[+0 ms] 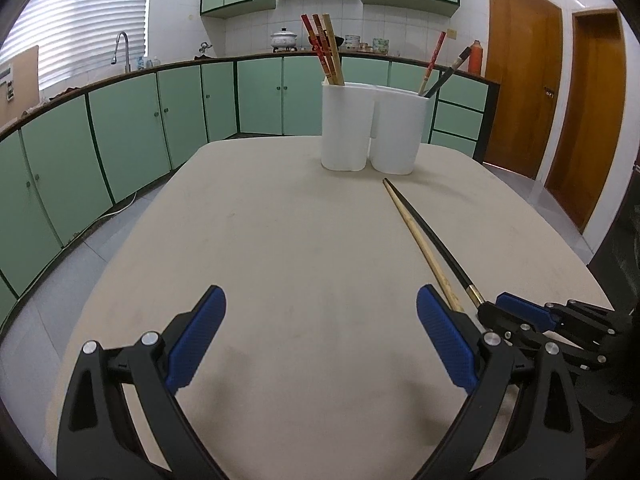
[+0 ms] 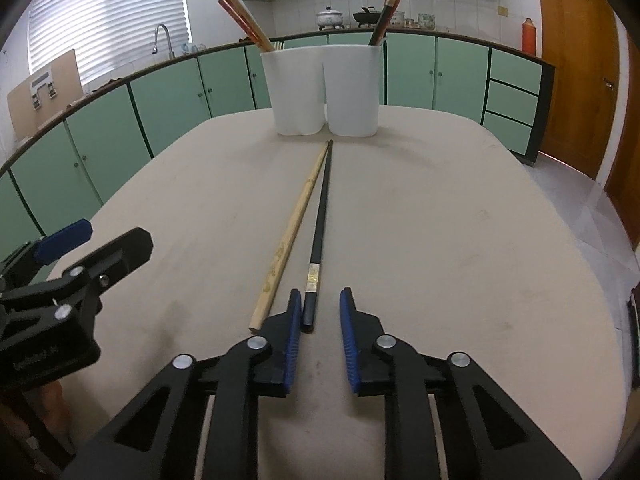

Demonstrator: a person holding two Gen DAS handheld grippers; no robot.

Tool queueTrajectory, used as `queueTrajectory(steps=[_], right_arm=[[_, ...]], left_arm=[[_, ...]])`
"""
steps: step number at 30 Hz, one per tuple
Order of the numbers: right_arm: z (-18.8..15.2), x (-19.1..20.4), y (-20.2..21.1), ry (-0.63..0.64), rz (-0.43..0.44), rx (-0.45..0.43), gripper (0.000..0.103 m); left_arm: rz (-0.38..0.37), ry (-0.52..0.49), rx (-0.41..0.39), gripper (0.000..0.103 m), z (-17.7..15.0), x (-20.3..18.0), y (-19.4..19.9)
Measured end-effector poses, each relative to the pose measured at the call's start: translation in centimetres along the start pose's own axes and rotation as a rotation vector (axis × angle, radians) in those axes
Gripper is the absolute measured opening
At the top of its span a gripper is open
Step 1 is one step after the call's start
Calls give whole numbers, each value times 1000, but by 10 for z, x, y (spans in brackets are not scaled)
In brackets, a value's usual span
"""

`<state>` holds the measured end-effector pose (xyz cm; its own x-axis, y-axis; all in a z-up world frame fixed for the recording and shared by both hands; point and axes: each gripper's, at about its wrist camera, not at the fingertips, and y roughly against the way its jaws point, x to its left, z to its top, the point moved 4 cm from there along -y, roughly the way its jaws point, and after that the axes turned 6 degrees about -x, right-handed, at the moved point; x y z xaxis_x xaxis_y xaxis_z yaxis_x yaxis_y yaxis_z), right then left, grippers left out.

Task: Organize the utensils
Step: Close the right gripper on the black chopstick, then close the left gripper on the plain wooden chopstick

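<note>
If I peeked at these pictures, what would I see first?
Two loose chopsticks lie on the table: a black chopstick and a wooden chopstick, tips nearly meeting near the white holder. The right gripper is open around the black one's thick end. More chopsticks stand in both of the holder's cups.

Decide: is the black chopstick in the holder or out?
Out: black chopstick lies flat on the table, short of the white holder.

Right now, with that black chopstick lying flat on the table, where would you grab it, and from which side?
I'd take the long black chopstick by its thick near end, past the gold band. It lies flat, pointing away toward the white two-part plastic holder, so the open right tool, already straddling that end, could probably close across it from above.
</note>
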<state>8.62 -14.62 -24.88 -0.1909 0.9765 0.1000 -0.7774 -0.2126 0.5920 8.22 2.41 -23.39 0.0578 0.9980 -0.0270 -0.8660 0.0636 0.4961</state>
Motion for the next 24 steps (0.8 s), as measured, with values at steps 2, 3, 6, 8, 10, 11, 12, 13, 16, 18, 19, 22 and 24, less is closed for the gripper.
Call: queueTrajectory(steps=[2, 3, 6, 8, 10, 11, 12, 13, 16, 18, 19, 22, 24], right_arm=[[0, 2, -1, 7, -1, 2, 10], [-1, 2, -1, 8, 0, 2, 7], [-1, 0, -1, 0, 7, 4, 7], [-1, -2, -1, -10, 7, 3, 7], [0, -4, 0, -21, 11, 3, 6], [0, -4, 1, -24, 12, 2, 6], [0, -7, 3, -29, 11, -2, 6], [0, -8, 4, -30, 8, -6, 6], [2, -19, 12, -53, -4, -23, 6], [3, -29, 17, -77, -14, -36, 6], [4, -33, 20, -87, -19, -43, 6], [7, -46, 27, -105, -36, -64, 6], [7, -52, 29, -110, -47, -71, 6]], left_arm=[[1, 1, -2, 93, 0, 1, 1], [2, 3, -2, 93, -1, 1, 1], [5, 6, -2, 93, 0, 1, 0], [6, 4, -2, 93, 0, 0, 0], [4, 1, -1, 93, 0, 0, 0], [2, -2, 0, 93, 0, -1, 0], [0, -6, 0, 93, 0, -3, 0], [-4, -11, 1, 93, 0, -5, 0], [-28, -5, 11, 93, 0, -11, -2], [-44, -2, 16, 93, 0, -18, -3], [-51, -4, 17, 93, 1, -22, -5], [-68, -2, 23, 93, 2, -33, -8], [-74, 8, 31, 93, 1, -41, -9]])
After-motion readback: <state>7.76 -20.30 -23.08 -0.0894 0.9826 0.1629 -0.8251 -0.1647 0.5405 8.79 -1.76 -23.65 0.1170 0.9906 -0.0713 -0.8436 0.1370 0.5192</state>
